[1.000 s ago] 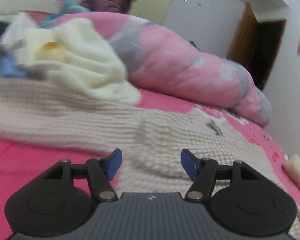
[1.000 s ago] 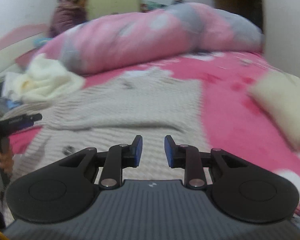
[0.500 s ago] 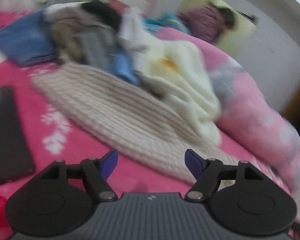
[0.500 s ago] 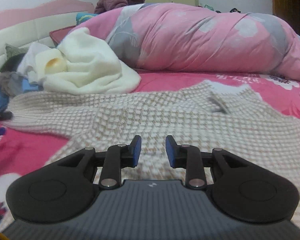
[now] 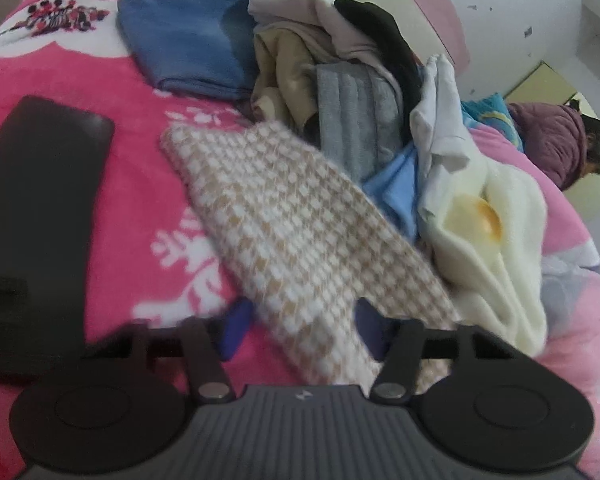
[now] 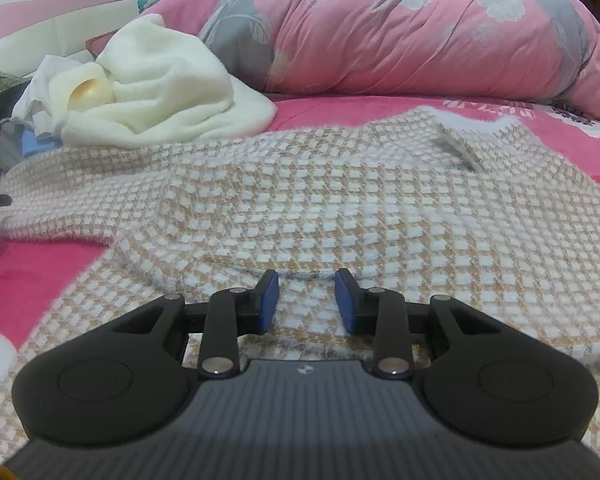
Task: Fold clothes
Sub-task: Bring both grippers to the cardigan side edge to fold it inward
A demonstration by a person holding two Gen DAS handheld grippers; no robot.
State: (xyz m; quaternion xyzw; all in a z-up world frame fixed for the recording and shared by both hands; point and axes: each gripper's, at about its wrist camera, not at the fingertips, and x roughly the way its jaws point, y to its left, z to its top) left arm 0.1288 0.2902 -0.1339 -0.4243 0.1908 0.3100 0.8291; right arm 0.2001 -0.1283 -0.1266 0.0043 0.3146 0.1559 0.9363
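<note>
One beige-and-white checked sweater (image 6: 340,200) lies spread on the pink bed (image 5: 120,184), one sleeve (image 5: 292,232) reaching toward the single heap of clothes (image 5: 340,92) by the headboard edge. The left gripper (image 5: 300,332) is closing, that sleeve between its jaws. The right gripper (image 6: 306,304) is opening narrowly over the sweater body, gripping nothing.

sweater (image 6: 340,208) | beige-white houndstooth knit | spread flat on pink bedspread, sleeve outstretched
</note>
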